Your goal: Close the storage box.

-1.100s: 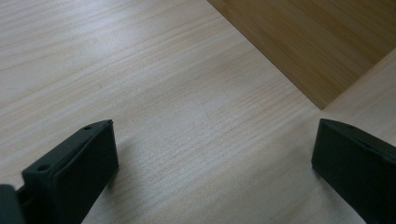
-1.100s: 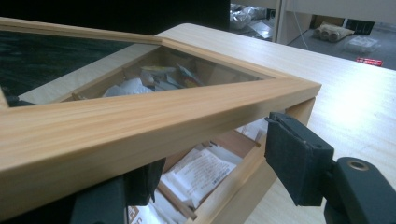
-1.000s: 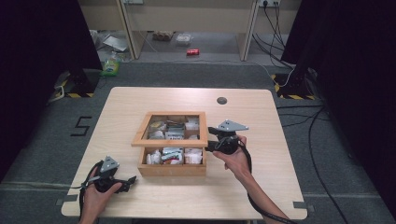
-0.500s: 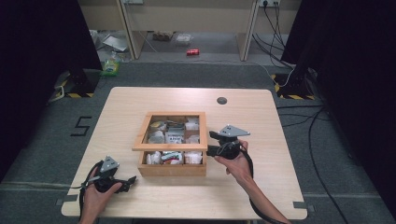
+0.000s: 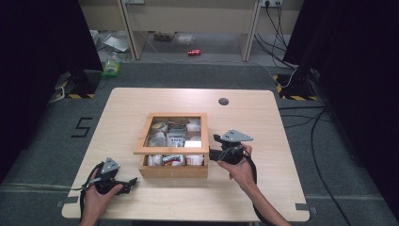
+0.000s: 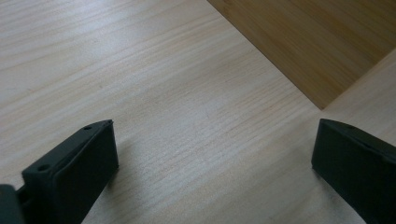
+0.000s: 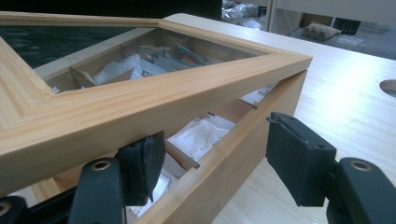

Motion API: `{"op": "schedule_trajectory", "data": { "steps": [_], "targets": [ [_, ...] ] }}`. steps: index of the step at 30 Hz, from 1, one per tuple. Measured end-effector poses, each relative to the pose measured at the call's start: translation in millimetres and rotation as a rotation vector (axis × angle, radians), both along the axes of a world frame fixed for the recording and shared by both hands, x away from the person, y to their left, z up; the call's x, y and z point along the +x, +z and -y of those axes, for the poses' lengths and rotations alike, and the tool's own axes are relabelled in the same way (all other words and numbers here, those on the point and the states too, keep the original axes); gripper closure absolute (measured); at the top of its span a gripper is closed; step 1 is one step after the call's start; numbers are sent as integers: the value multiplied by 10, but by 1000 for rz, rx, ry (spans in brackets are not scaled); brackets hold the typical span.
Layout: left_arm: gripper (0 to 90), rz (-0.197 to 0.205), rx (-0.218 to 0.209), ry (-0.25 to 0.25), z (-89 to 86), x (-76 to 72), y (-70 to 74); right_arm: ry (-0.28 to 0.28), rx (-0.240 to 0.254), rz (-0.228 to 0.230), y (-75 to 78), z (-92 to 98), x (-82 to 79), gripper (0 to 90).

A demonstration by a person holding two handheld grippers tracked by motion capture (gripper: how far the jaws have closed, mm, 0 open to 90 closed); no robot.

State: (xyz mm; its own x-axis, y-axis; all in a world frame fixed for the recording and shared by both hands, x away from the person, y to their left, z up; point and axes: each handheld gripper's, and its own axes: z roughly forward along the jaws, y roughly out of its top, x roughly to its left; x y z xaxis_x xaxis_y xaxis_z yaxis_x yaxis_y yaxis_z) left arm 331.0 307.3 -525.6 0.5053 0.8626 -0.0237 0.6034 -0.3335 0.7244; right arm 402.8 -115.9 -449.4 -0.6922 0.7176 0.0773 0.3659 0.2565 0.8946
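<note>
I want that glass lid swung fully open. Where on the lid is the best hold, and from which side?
Take the lid by its raised front rail, from the box's right side, where the right tool already sits: the gap under that rail lets one jaw slip beneath and one above.

You face a pale wood table [image 5: 141, 106] with a round hole [image 5: 223, 101] near its far edge, standing on grey carpet [image 5: 197, 75]. A "5" [image 5: 83, 127] is marked on the floor to your left. Black curtains [image 5: 33, 56] hang on both sides. Beyond the table, light wood furniture [image 5: 188, 12] stands above clutter, including a red can [image 5: 194, 52]. Cables [image 5: 324, 141] trail at your right.
</note>
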Motion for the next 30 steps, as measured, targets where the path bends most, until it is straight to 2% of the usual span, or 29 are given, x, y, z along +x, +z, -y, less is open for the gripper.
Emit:
{"op": "schedule_trajectory", "data": {
  "steps": [3,17,19,20,22,24,30],
  "targets": [
    [0,0,-1,1,1,0,-1,-2,-18,12,-8,8,-25,376],
    [0,0,-1,1,0,0,0,-29,-42,-55,-194,125,-35,389],
    [0,0,-2,1,1,0,-1,-34,-65,-58,-239,149,-24,396],
    [0,0,-1,0,1,0,-1,-40,-45,-59,-259,170,-19,390],
    [0,0,-2,1,2,0,-1,-39,48,-99,-244,212,7,382],
    [0,0,-2,1,2,1,-1,-39,28,-76,-188,220,17,373],
    [0,1,-1,1,2,0,-1,-60,22,-104,-189,259,27,369]
  ]
}}
